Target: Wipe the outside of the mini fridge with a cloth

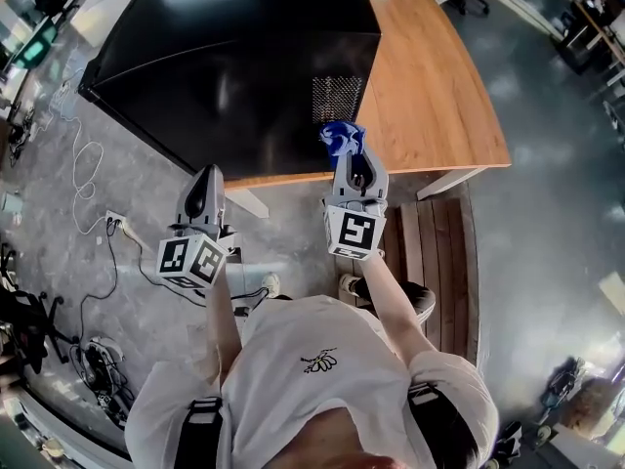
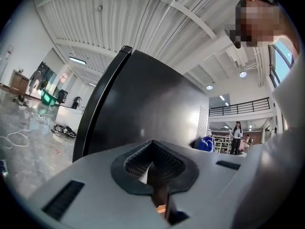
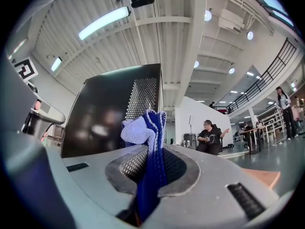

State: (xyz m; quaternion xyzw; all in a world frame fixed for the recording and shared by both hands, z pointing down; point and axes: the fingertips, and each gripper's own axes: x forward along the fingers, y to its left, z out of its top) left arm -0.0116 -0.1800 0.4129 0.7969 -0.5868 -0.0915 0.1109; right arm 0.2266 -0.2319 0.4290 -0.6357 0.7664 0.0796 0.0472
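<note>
You hold the right gripper [image 1: 356,164] with its jaws pressed together on a blue cloth [image 1: 341,137]. The cloth bunches up above the jaw tips. In the right gripper view it stands in front of the perforated vent [image 1: 337,98] on the side of the mini fridge [image 1: 234,66]; whether cloth and fridge touch cannot be told.

The fridge is black and glossy and stands on the left end of a wooden table [image 1: 430,96].

Your left gripper [image 1: 206,186] has its jaws closed together with nothing between them. It points at the same dark side of the fridge, lower and further left, apart from the surface.

White cables [image 1: 88,164] lie on the grey floor to the left.
</note>
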